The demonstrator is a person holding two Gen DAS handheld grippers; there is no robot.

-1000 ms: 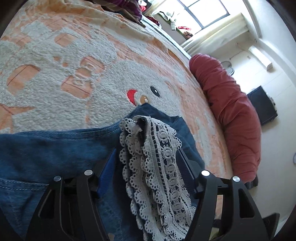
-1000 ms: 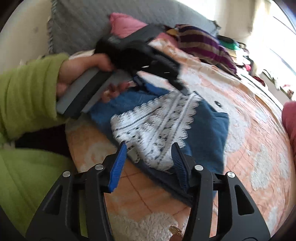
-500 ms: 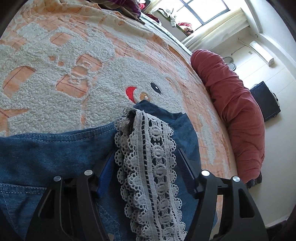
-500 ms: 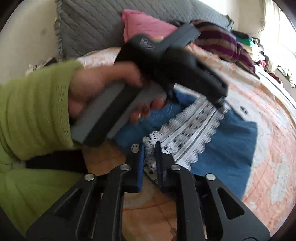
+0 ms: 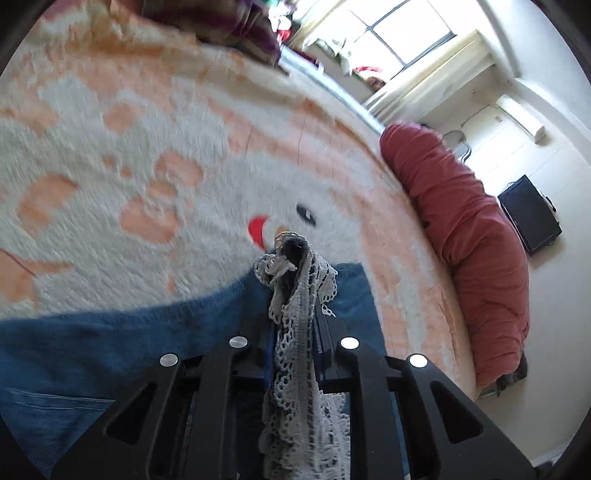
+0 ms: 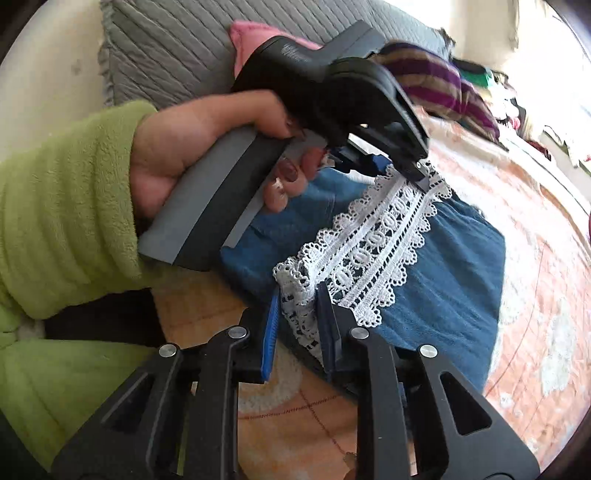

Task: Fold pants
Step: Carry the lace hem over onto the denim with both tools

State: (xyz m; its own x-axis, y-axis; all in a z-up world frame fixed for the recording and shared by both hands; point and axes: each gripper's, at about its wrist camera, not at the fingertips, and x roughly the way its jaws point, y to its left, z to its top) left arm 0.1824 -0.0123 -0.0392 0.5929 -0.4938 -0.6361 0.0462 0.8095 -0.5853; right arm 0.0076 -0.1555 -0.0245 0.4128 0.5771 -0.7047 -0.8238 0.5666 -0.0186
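Observation:
Blue denim pants [image 6: 450, 288] with a white lace hem [image 6: 373, 243] lie on an orange and white fleece blanket [image 5: 147, 166]. My left gripper [image 5: 295, 314] is closing its jaws, and the lace [image 5: 299, 280] is bunched and pinched between them, raised slightly off the denim [image 5: 110, 339]. From the right wrist, that left gripper [image 6: 410, 168] shows at the lace's far end, held by a hand [image 6: 192, 147] in a green sleeve [image 6: 62, 206]. At the near end of the lace my right gripper [image 6: 297, 299] is shut on the hem.
A red rolled duvet [image 5: 469, 258] lies along the blanket's right edge, with a black box [image 5: 528, 214] on the floor beyond. A purple striped garment [image 6: 439, 85], a grey quilted pillow [image 6: 166, 48] and a pink cushion [image 6: 251, 33] sit at the far side.
The left jaws have gone from wide apart to pinched on the lace and lifted it a little. The right jaws closed on the lace's near end and have stayed there.

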